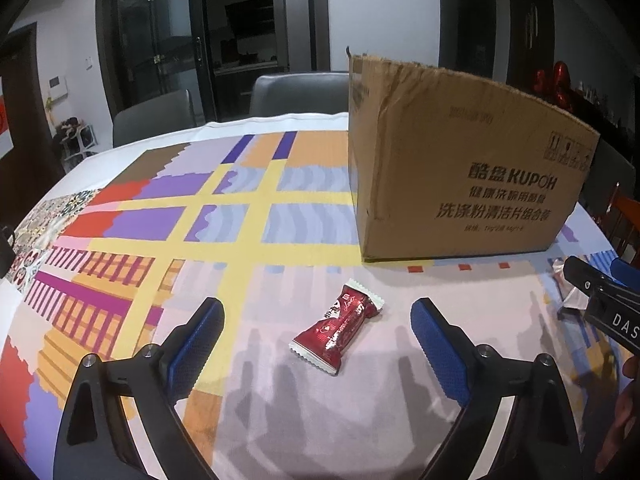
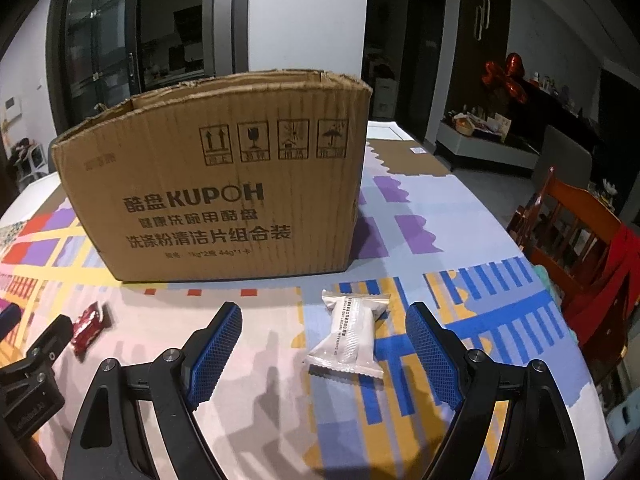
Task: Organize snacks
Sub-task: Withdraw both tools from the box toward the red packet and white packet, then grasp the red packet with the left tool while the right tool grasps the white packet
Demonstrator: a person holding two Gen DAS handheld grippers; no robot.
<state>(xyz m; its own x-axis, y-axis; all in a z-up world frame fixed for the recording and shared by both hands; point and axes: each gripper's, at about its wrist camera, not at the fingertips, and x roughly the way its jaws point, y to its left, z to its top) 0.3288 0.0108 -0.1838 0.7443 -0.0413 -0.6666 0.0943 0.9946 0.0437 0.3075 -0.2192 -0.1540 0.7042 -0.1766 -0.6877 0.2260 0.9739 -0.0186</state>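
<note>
Left wrist view: spread left gripper (image 1: 318, 320) frames a red snack (image 1: 337, 327), untouched. Right gripper (image 2: 324, 326), also spread, frames a white snack (image 2: 349, 334). Neither is in the box (image 2: 216, 184) yet.

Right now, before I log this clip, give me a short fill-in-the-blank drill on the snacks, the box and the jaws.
1. The red foil snack packet lies ahead of the left gripper, whose jaws are ____.
2. The white plastic snack packet lies ahead of the ____ gripper.
3. The brown cardboard box stands on the patterned tablecloth with its top ____.
4. Both packets lie ____ the box.

Missing words: open; right; open; outside
</note>
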